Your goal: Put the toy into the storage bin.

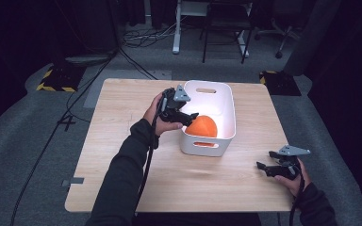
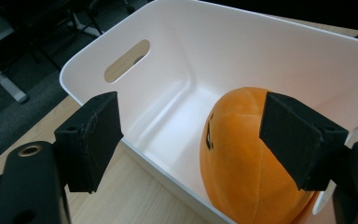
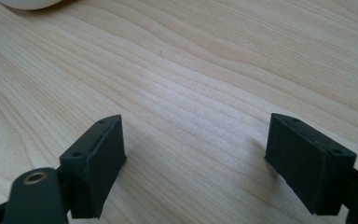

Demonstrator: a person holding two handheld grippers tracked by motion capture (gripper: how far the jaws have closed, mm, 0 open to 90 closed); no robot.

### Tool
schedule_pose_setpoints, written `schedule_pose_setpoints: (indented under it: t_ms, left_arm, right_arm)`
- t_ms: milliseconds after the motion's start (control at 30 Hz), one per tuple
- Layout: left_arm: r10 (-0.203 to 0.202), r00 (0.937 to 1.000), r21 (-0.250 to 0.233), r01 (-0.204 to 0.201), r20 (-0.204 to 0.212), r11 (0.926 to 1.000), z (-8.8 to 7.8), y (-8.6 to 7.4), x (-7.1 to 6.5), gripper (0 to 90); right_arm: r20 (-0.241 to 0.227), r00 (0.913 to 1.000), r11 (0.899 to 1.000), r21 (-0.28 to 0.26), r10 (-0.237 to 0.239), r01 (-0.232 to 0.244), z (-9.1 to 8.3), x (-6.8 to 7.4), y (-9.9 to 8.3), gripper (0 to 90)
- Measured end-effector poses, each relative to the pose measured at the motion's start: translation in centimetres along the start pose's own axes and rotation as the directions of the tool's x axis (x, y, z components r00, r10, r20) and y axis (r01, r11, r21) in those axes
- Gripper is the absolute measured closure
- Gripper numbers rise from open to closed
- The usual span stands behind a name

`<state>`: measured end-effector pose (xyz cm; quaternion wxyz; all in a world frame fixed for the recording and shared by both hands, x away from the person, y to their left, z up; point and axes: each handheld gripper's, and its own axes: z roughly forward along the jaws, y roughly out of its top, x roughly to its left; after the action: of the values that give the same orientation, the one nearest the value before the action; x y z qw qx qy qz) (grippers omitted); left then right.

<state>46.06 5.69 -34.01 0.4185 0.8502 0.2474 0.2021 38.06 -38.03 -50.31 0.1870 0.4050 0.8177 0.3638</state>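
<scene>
Orange plush ball (image 1: 201,126) sits inside the white bin (image 1: 230,120), down at the near end, leaning against the near wall just above the handle slot. In the left gripper view the ball (image 2: 242,158) has a small dark stitched mark on one side, too small to read. Looks like a put-in-the-bin job, and judging by how the ball lies, the drop is done.

Left gripper (image 1: 187,117) hovers at the bin's left rim beside the ball, tips pointing over the edge. Jaws are spread wide and released: one pad (image 2: 93,140) hangs over the table edge outside the bin (image 2: 177,70), the other in front of the ball without pressing it, though contact on that side is hard to rule out from this angle. Nothing gripped. Likely placed there because the ball was let go and the hand is clearing off.

Right gripper (image 1: 266,168) rests low at the near right corner of the wooden table (image 1: 122,141), well apart from the bin. Its jaws are also spread with only bare tabletop (image 3: 191,93) between them. Empty, parked out of the way.
</scene>
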Motion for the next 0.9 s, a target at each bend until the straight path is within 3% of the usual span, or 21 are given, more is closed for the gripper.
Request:
schedule_pose_setpoints:
  t_ms: [33,200,233,467,567,600,767,833,900]
  left_arm:
    - [-0.021,0.9998,-0.007,0.021,0.003,0.9997,-0.1,-0.1,0.0,20.8]
    - [-0.029,0.9992,-0.011,0.029,-0.028,0.9995,-0.6,-0.4,0.4,19.4]
    - [-0.039,0.9984,-0.032,0.037,-0.042,0.9988,-0.7,-0.6,0.5,19.2]
    - [-0.049,0.9962,-0.029,0.047,-0.072,0.9985,-1.7,-1.3,1.2,18.5]
    - [-0.041,0.9921,-0.018,0.039,-0.119,0.9991,-2.0,-1.6,1.3,17.7]
    - [-0.018,0.9905,-0.002,0.018,-0.136,0.9998,-2.3,-1.7,1.5,17.1]
    - [-0.040,0.9889,-0.008,0.040,-0.143,0.9992,-2.9,-2.5,1.8,17.2]
    - [-0.017,0.9868,0.007,0.018,-0.161,0.9998,-3.1,-2.7,1.9,17.1]
    - [-0.018,0.9846,0.016,0.021,-0.174,0.9997,-3.3,-3.0,1.9,17.0]
  right_arm:
    - [0.000,1.0000,1.000,0.001,0.000,0.000,0.0,0.0,0.0,19.5]
    - [-0.001,1.0000,1.000,0.002,-0.002,0.002,0.0,0.0,0.0,19.5]
    - [-0.001,1.0000,1.000,0.003,-0.001,0.001,0.0,0.0,0.0,19.5]
    - [0.000,1.0000,1.000,0.000,0.000,0.000,0.0,0.0,0.0,19.5]
    - [0.001,1.0000,1.000,0.000,-0.002,0.002,0.0,0.0,0.0,19.5]
    - [0.000,1.0000,1.000,-0.001,-0.001,0.001,0.0,0.0,0.0,19.5]
    - [0.000,1.0000,1.000,-0.001,-0.002,0.002,0.0,0.0,0.0,19.5]
    - [0.000,1.0000,1.000,0.000,-0.002,0.002,0.0,0.0,0.0,19.5]
    - [0.000,1.0000,1.000,-0.001,0.000,0.000,0.0,0.0,0.0,19.5]
